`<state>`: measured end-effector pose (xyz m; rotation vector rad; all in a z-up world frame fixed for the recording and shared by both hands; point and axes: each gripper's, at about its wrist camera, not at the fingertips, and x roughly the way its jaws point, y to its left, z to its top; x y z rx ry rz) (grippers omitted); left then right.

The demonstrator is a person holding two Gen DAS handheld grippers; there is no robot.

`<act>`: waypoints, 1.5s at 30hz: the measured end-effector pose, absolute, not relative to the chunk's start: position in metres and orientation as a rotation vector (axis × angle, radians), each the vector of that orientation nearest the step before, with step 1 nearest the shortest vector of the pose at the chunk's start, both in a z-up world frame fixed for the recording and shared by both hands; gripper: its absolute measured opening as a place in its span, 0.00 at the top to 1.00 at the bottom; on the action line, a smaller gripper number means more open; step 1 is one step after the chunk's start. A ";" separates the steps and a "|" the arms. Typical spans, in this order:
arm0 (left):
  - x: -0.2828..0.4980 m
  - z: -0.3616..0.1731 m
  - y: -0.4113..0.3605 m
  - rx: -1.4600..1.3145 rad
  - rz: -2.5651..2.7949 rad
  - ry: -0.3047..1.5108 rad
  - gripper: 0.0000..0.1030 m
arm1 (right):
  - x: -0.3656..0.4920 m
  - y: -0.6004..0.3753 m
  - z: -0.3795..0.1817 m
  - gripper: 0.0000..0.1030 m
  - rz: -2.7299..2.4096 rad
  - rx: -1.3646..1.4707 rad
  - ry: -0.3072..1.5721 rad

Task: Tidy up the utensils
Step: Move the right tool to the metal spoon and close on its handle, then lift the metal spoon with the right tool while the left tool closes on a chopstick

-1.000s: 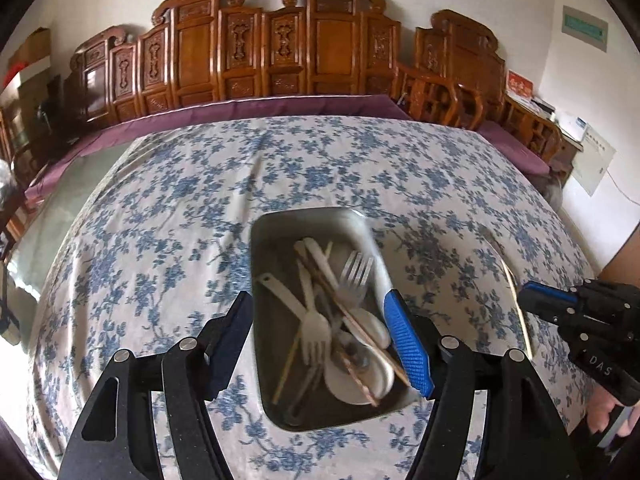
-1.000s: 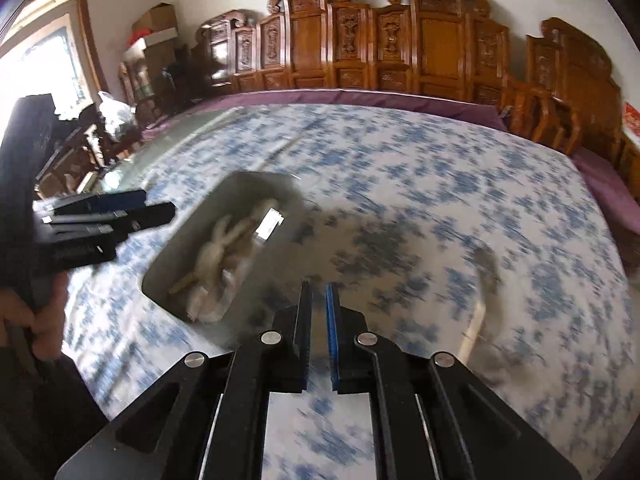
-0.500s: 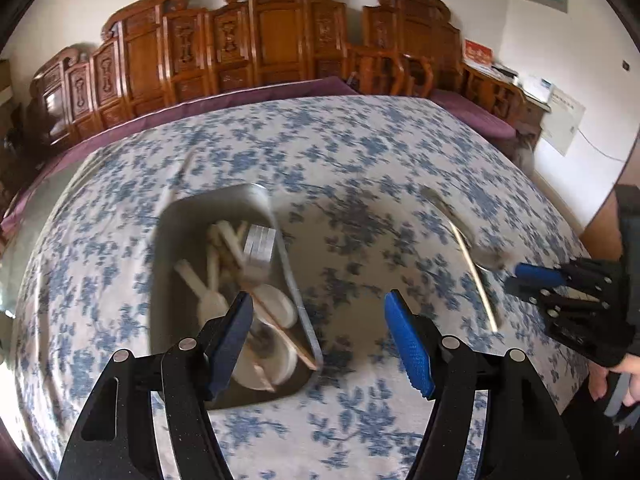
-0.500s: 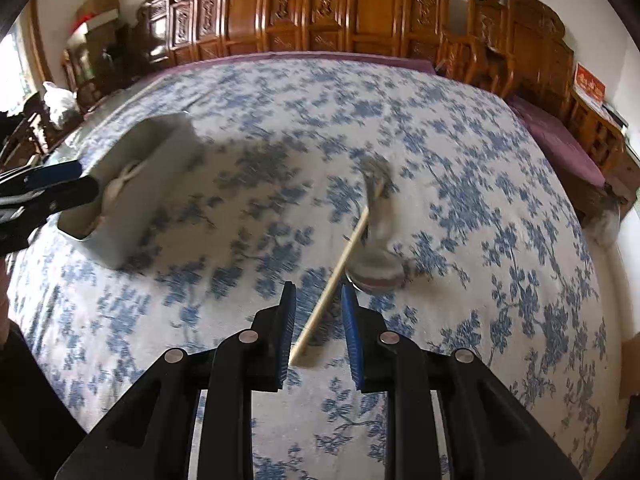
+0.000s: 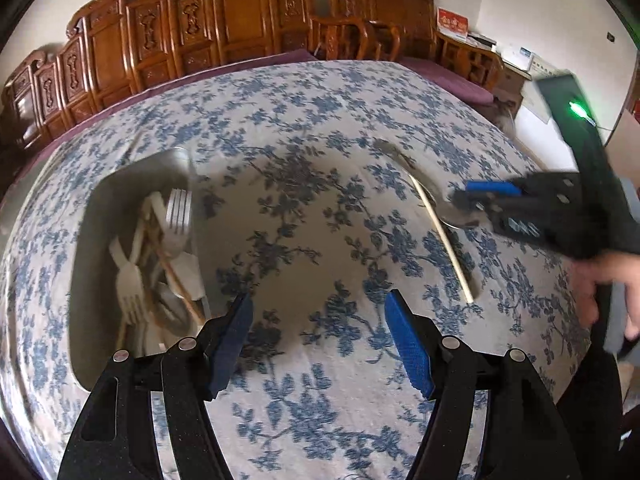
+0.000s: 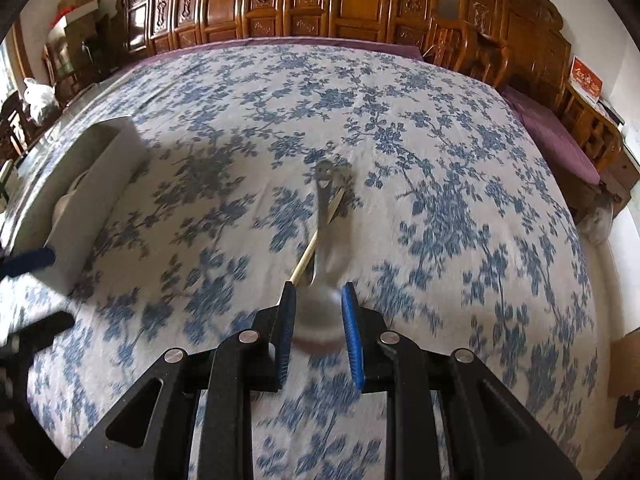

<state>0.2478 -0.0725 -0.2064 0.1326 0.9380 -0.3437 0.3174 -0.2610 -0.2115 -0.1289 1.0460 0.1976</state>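
A metal spoon (image 6: 326, 216) lies on the flowered cloth with a wooden chopstick (image 6: 310, 252) crossing under it. My right gripper (image 6: 318, 300) stands low over the spoon's bowl with its jaws a little apart, one blue pad on each side of the bowl. From the left wrist, the same spoon (image 5: 452, 216), chopstick (image 5: 444, 240) and right gripper (image 5: 468, 196) show at the right. My left gripper (image 5: 318, 320) is open over bare cloth, just right of the metal tray (image 5: 132, 176). The tray holds a metal fork (image 5: 178, 208), white plastic forks and chopsticks.
The tray's wall (image 6: 100, 168) stands at the left of the right wrist view. Carved wooden chairs (image 5: 240, 20) line the far side of the table. A person's hand (image 5: 612, 280) holds the right gripper at the table's right edge.
My left gripper has swung from above the tray to the cloth on its right. The right gripper's jaws have parted, and it has come down over the spoon's bowl.
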 end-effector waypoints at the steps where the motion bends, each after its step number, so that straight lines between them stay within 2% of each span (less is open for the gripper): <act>1: 0.247 -0.208 -0.076 0.136 -0.348 0.938 0.37 | 0.325 -0.261 -0.213 0.75 0.201 -0.127 1.053; 8: 0.249 -0.219 -0.091 0.127 -0.379 0.969 0.37 | 0.351 -0.252 -0.225 0.76 0.209 -0.193 1.109; 10: 0.249 -0.223 -0.097 0.143 -0.383 0.970 0.37 | 0.356 -0.255 -0.230 0.80 0.202 -0.199 1.134; 17: 0.251 -0.231 -0.106 0.159 -0.390 0.988 0.37 | 0.368 -0.262 -0.234 0.80 0.224 -0.181 1.172; 18: 0.251 -0.231 -0.106 0.159 -0.389 0.988 0.37 | 0.368 -0.261 -0.234 0.82 0.229 -0.191 1.172; 19: 0.251 -0.230 -0.106 0.159 -0.389 0.987 0.37 | 0.368 -0.259 -0.235 0.90 0.241 -0.196 1.174; 22: 0.249 -0.226 -0.109 0.164 -0.393 0.980 0.37 | 0.365 -0.257 -0.234 0.94 0.236 -0.227 1.173; 32: 0.236 -0.209 -0.129 0.206 -0.389 0.954 0.37 | 0.317 -0.296 -0.226 0.94 0.220 -0.198 1.144; 45: 0.247 -0.225 -0.172 0.259 -0.400 1.035 0.37 | 0.266 -0.341 -0.232 0.93 0.238 -0.148 1.119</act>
